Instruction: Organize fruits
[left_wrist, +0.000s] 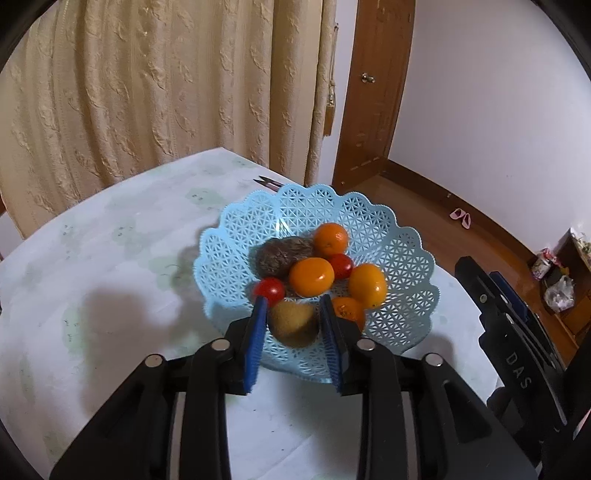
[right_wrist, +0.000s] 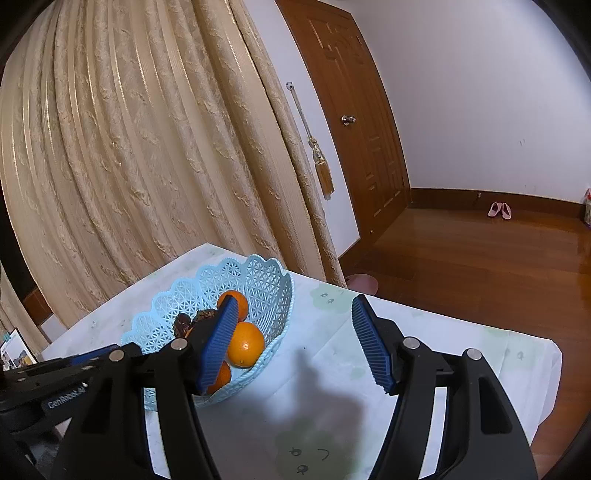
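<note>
My left tool (left_wrist: 293, 301) hangs over the near edge of the blue basket (left_wrist: 402, 236), and a brown fuzzy kiwi (left_wrist: 293, 325) sits right between its two blue pads. The pads are a little apart and I see a thin gap on each side of the kiwi, so I think they are not squeezing it and the kiwi rests on the basket. My right tool (right_wrist: 291, 321) is spread wide with nothing in it, over the desk (right_wrist: 332, 369) at about 4 o'clock from the basket. The basket stands on the desk with all the fruit I can see inside it. From the middle of the basket, a round orange (left_wrist: 331, 239) lies at 12 o'clock, a dark wrinkly fruit (left_wrist: 275, 256) at 10 o'clock, and the kiwi at 6 o'clock. Two little red tomatoes (left_wrist: 269, 290) sit among the oranges. I think the kiwi is light and a bit soft, and its fuzzy skin will not slip much, so I would hold it across its fat middle and squeeze gently. The oranges look smooth and round, so they may roll or slide; I would grab them at the widest part. The tomatoes look tiny, shiny and easy to squash, so only a soft pinch for them. The basket looks like thin plastic with holes, so it may scoot if I bump its rim.
</note>
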